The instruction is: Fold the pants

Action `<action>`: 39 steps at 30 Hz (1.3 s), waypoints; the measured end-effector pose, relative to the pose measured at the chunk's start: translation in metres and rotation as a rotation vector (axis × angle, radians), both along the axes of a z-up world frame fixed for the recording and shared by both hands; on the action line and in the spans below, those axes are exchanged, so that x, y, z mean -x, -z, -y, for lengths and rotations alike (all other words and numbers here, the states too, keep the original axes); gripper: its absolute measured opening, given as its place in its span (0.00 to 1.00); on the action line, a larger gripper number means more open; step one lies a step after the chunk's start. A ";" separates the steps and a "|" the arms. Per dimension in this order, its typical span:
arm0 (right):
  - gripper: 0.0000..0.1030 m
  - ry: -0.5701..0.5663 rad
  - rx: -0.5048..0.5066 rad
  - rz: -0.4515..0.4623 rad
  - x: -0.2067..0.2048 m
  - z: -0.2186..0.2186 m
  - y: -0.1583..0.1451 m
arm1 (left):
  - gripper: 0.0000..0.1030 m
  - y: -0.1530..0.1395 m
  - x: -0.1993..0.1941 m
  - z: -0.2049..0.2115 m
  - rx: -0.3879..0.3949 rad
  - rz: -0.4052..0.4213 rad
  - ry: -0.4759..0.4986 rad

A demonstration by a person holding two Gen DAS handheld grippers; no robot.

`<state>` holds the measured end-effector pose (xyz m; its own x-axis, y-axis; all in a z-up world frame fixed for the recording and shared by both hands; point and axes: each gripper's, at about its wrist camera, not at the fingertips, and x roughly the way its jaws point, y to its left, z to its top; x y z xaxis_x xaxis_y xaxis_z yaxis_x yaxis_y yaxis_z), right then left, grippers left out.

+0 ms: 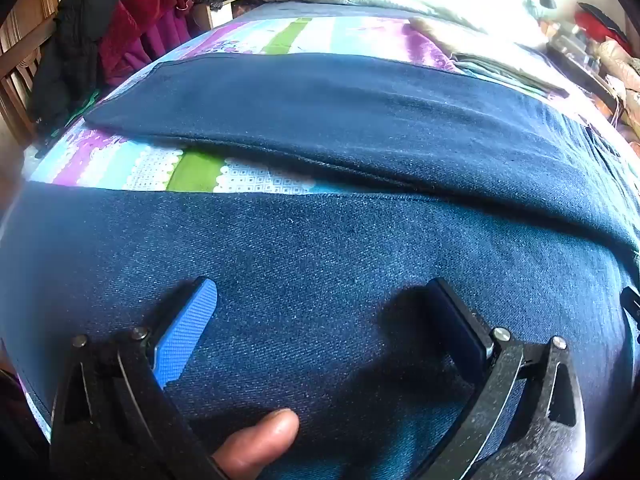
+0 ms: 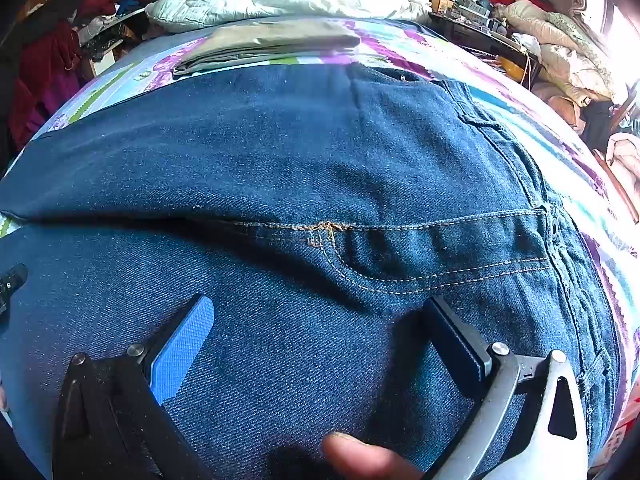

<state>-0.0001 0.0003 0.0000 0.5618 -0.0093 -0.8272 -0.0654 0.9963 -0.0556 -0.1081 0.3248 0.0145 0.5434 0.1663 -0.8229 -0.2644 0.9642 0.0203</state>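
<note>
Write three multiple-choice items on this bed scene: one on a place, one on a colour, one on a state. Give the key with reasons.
1. Where does the folded beige cloth lie?
A. On the bed beyond the jeans
B. Under the jeans
C. On the floor

2. What colour are the pads on the fingers of the left gripper?
A. Red
B. Blue
C. Yellow

3. How do the jaws of the right gripper stand?
A. Shut on the waistband
B. Shut on nothing
C. Open over the denim

Key: 1 A, it rests on the striped bedsheet past the jeans. 2 B, the pad is plainly blue. 3 C, the fingers stand wide apart with bare denim between.
</note>
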 end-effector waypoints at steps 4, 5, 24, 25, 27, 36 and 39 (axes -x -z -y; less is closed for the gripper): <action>1.00 0.000 -0.007 -0.001 0.000 0.000 0.000 | 1.00 0.000 0.001 -0.001 0.012 0.003 0.000; 1.00 0.000 -0.007 -0.001 0.000 0.000 0.000 | 1.00 0.000 0.001 -0.002 0.011 0.003 0.000; 1.00 0.000 -0.011 0.000 0.000 0.000 0.000 | 1.00 0.000 0.000 0.000 0.002 0.002 0.000; 1.00 0.000 -0.011 0.000 0.000 0.000 0.000 | 1.00 0.000 0.000 0.000 0.003 0.002 0.000; 1.00 0.000 -0.011 0.000 0.000 0.000 0.000 | 1.00 0.000 0.000 0.000 0.003 0.002 0.000; 1.00 0.000 -0.012 0.000 0.000 0.000 0.000 | 1.00 0.000 0.000 0.000 0.003 0.002 0.000; 1.00 0.000 -0.012 0.000 0.000 0.000 0.000 | 1.00 0.000 0.000 0.000 0.004 0.002 0.000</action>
